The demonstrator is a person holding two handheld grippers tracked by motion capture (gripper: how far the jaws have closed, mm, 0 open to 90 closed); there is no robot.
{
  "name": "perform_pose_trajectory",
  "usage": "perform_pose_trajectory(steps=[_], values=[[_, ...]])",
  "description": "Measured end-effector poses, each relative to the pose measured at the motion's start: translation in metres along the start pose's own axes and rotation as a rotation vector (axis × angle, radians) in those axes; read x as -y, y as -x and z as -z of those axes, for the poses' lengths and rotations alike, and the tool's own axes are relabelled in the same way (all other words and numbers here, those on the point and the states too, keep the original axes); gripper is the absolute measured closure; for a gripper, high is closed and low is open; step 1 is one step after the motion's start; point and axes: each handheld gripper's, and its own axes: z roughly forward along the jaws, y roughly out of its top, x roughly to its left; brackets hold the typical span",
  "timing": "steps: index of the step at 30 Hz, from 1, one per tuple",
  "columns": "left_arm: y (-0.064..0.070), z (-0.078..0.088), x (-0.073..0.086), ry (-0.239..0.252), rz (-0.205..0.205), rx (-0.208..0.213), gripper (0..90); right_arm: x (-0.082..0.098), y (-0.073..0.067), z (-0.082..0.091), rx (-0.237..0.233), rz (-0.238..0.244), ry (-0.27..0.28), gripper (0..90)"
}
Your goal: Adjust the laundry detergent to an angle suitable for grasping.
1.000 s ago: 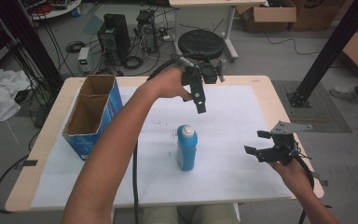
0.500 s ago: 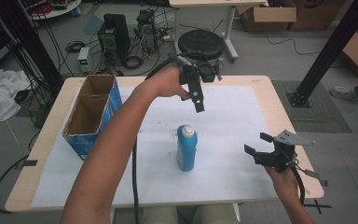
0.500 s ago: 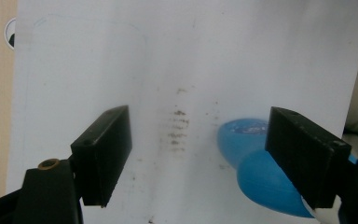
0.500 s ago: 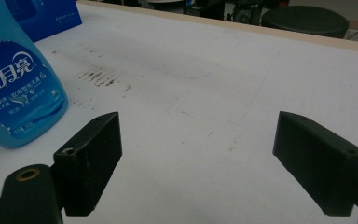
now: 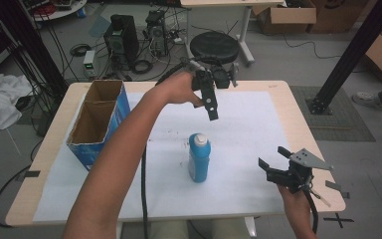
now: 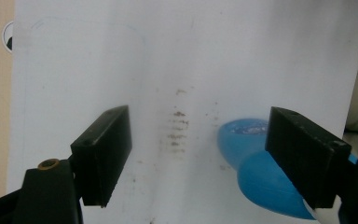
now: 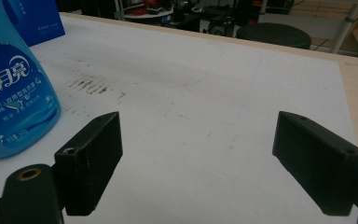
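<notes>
A blue bottle (image 5: 199, 159) with a white cap stands upright on the white sheet (image 5: 248, 129) in the middle of the table. My left gripper (image 5: 212, 110) hangs above and behind it, pointing down, jaws open and empty. From the left gripper view the bottle (image 6: 261, 177) sits low at the right, partly behind the right jaw. My right gripper (image 5: 271, 162) is low near the table's front right, jaws open and empty, pointing left. The bottle (image 7: 14, 93) stands beyond its left jaw in the right gripper view.
An open blue cardboard box (image 5: 98, 122) stands at the table's left side. Brown smudges (image 6: 177, 128) mark the sheet. A round black stool (image 5: 214, 47), computer cases and cables stand on the floor behind the table. A black post (image 5: 353, 50) rises at the right.
My right gripper has moved down and toward the front edge of the table. The left gripper and the bottle have stayed where they were.
</notes>
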Motion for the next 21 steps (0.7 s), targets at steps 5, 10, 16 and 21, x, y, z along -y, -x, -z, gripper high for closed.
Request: perform_pose_trajectory(steps=[5, 10, 16, 21], values=[[0.0, 0.0, 0.001, 0.0, -0.01, 0.004, 23.3, -0.002, -0.013, 0.002, 0.015, -0.003, 0.011, 15.8], [-0.001, 0.0, 0.002, 0.0, -0.014, 0.004, 23.2, -0.001, -0.021, 0.004, 0.026, -0.017, 0.015, 15.9], [0.003, 0.002, 0.005, 0.0, -0.025, -0.002, 23.2, 0.0, -0.034, 0.008, 0.047, -0.028, 0.013, 15.9], [0.007, 0.003, 0.008, 0.001, -0.033, -0.01, 23.3, 0.001, -0.047, 0.01, 0.065, -0.029, 0.013, 15.9]])
